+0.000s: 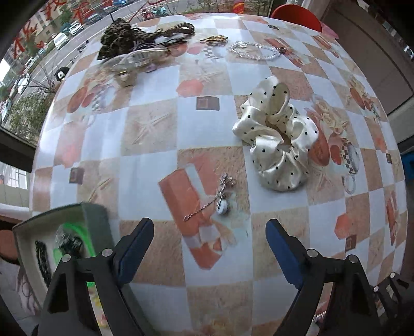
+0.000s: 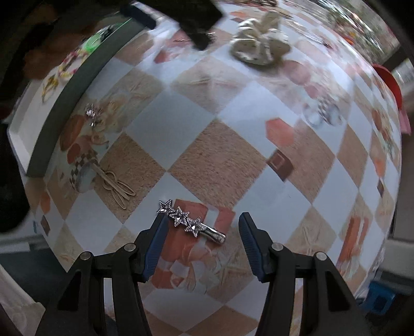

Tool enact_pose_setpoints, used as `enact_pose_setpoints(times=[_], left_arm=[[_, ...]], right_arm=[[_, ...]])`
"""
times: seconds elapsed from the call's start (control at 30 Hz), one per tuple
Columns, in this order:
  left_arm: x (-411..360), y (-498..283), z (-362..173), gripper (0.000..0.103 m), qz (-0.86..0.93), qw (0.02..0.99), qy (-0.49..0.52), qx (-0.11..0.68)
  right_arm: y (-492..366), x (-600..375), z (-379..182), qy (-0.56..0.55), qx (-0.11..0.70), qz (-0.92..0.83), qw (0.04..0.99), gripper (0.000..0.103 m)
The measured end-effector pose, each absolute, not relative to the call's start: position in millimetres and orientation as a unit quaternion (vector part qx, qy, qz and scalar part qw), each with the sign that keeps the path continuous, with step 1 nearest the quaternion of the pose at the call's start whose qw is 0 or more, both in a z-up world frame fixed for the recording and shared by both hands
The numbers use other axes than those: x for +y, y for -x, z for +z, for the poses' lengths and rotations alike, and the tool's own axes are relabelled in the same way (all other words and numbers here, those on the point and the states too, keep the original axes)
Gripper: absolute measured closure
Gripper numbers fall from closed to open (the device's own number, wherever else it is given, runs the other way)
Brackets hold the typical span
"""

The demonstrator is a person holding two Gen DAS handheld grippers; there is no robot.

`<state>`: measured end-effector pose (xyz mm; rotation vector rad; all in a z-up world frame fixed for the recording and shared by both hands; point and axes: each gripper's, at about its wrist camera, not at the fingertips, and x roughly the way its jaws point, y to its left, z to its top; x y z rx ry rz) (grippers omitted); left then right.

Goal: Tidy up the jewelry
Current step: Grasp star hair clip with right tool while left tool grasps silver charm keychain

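Observation:
My left gripper (image 1: 209, 230) is open and empty, just short of a small silver earring with a chain (image 1: 220, 199) lying on the table. A cream polka-dot scrunchie (image 1: 276, 137) lies beyond it to the right; it also shows in the right wrist view (image 2: 258, 44). A dark green box (image 1: 64, 232) holding jewelry sits at the left. My right gripper (image 2: 201, 235) is open around a silver three-star hair clip (image 2: 189, 222), which lies on the table touching the left finger (image 2: 155, 245). The box wall also shows in the right wrist view (image 2: 77, 95).
A checkered tablecloth (image 1: 155, 160) covers the table. At the far edge lie a dark knitted item (image 1: 121, 36), a clear clip (image 1: 137, 59) and a bead bracelet (image 1: 253, 50). A gold bunny clip (image 2: 116, 186) and a sparkly earring (image 2: 91, 113) lie near the box. A red chair (image 1: 297, 15) stands behind.

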<state>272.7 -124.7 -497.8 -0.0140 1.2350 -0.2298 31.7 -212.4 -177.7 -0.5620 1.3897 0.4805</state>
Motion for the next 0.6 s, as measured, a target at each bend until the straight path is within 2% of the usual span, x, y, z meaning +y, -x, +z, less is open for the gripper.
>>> enact_pose_setpoints(times=[0.03, 0.07, 0.23, 0.3, 0.33, 0.37, 0.43, 0.53, 0.57, 0.6], left_arm=[[-132.3, -283.1, -495.8, 0.015, -0.110, 0.808, 0.006, 0.578], [-132.6, -282.8, -498.4, 0.023, -0.111, 0.808, 0.003, 0.579], [-144.6, -290.3, -504.2, 0.027, -0.110, 0.787, -0.018, 0.607], [-164.5, -298.8, -501.7, 0.036, -0.117, 0.789, -0.021, 0.603], [-169.6, -299.7, -501.9, 0.038, -0.121, 0.789, -0.024, 0.602], [-185.8, -302.4, -493.3, 0.044, -0.123, 0.789, -0.026, 0.601], [-196.9, -298.6, -490.9, 0.055, -0.128, 0.790, -0.028, 0.599], [-205.6, -297.0, -485.1, 0.081, -0.132, 0.790, -0.025, 0.598], [-207.3, -297.6, -483.2, 0.087, -0.133, 0.789, -0.023, 0.600], [-204.7, -293.2, -476.0, 0.087, -0.135, 0.788, -0.018, 0.600]], right_arm=[[-31.3, -210.3, -180.3, 0.257, 0.625, 0.221, 0.703, 0.042], [-31.8, -208.6, -182.0, 0.263, 0.623, 0.225, 0.702, 0.042], [-29.5, -205.7, -183.6, 0.282, 0.610, 0.245, 0.699, 0.043], [-27.4, -201.6, -184.4, 0.286, 0.607, 0.251, 0.698, 0.049], [-26.4, -200.1, -183.7, 0.287, 0.606, 0.254, 0.698, 0.058], [-23.0, -197.6, -182.9, 0.287, 0.605, 0.255, 0.698, 0.067], [-21.4, -193.5, -179.4, 0.285, 0.606, 0.256, 0.697, 0.078], [-20.0, -192.8, -175.0, 0.273, 0.612, 0.251, 0.699, 0.078], [-20.3, -194.1, -174.2, 0.263, 0.615, 0.248, 0.700, 0.078], [-21.8, -196.8, -172.7, 0.246, 0.622, 0.242, 0.703, 0.078]])
